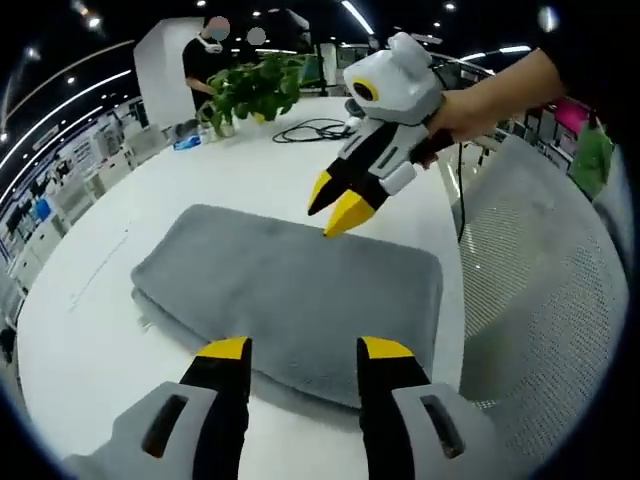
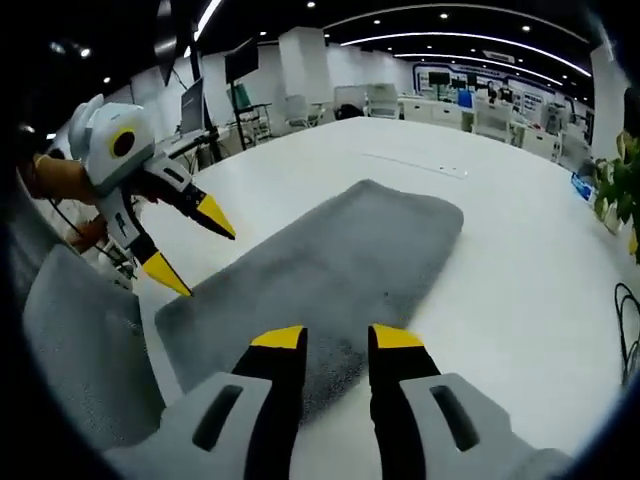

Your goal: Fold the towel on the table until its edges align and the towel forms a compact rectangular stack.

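In the left gripper view, the grey towel (image 1: 290, 290) lies flat on the white worktop (image 1: 90, 370), already a thick rounded rectangle that looks folded at least once, with a doubled edge showing along its near side. The left claw (image 1: 300, 350) rises from the bottom of the view, its yellow-tipped jaws parted and empty, poised just over the towel's near edge. Across the towel, the right claw (image 1: 335, 203) comes in from the upper right, held by a person's hand (image 1: 480, 100); its tips stand slightly apart, with nothing between them, hovering at the far edge. A potted plant (image 1: 250, 90) and a black cable (image 1: 315, 130) sit well beyond on the worktop, and a mesh chair back (image 1: 540, 290) stands at the right.

In the right gripper view, the towel (image 2: 330, 270) stretches away from the camera. The right claw (image 2: 335, 340) is open and holds nothing, its tips just above the near short end. The left claw (image 2: 190, 245) enters from the left, jaws spread wide, by the towel's long edge.

The towel looks soft, plush and light, so it should drape and sag rather than hold shape, and layers may slide over each other. The best hold is probably at two corners of one short end, pinching through all layers together, so the fold carries over evenly and the edges can be matched.
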The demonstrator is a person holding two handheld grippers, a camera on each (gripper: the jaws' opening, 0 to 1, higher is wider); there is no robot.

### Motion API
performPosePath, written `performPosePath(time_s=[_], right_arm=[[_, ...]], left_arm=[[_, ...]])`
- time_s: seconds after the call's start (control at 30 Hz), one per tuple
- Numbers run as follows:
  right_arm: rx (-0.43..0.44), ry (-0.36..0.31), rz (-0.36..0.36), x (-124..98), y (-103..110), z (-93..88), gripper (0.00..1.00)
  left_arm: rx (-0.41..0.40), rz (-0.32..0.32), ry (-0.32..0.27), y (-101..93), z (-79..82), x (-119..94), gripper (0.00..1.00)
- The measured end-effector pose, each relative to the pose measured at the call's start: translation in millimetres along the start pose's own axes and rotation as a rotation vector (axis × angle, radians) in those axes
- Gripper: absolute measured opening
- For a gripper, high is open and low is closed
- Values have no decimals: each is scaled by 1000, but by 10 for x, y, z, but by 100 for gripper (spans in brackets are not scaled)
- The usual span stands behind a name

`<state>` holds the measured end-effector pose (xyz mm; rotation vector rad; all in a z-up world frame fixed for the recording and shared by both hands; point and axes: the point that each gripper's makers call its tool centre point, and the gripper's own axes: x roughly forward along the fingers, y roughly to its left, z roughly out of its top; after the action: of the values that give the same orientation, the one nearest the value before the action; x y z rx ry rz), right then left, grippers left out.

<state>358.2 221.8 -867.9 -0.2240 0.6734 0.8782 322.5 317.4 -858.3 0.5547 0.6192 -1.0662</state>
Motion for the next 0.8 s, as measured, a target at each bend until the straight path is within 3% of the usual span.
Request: performPosePath(time_s=[0.27,0.47,0.8], right_arm=[[-138,46,89,-132,387,-74,22],[-190,85,127,-194,561,-216,22],[-254,162,188,-302,782,-534,20]], left_arm=[[153,-102,58,-467,-105,-46,43],[163,-136,77,-645,-214,-60,42],[156,-162,116,-770,-362,-28,36]])
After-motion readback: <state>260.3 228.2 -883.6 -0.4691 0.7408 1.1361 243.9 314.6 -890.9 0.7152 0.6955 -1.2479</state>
